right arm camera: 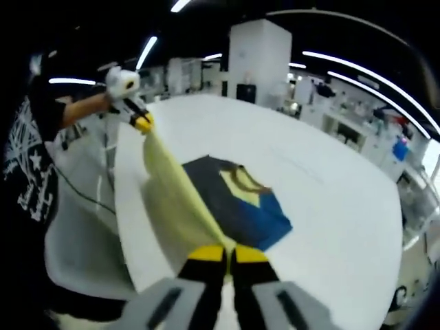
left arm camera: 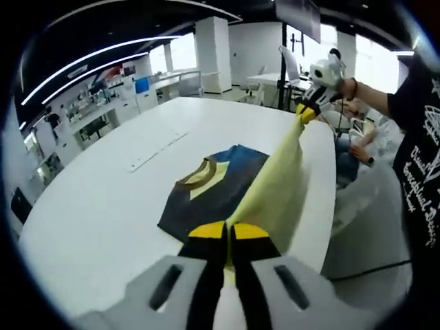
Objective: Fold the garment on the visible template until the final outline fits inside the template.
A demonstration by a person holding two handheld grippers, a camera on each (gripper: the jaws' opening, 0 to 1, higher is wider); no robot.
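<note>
White and broad, the table (left arm camera: 89, 213) sits in a bright office with strip lights. Your left gripper (left arm camera: 228, 232) and right gripper (right arm camera: 227, 254) each pinch the garment (left arm camera: 220, 189), stretching its pale yellow edge taut between them above the table.

Garment (left arm camera: 220, 189) on table (left arm camera: 103, 206) — one edge lifted between grippers.

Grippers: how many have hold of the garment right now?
2. The left gripper has its jaws shut on the pale yellow edge of the garment near the table edge; the right gripper pinches the same edge further along, stretched taut between them.
</note>
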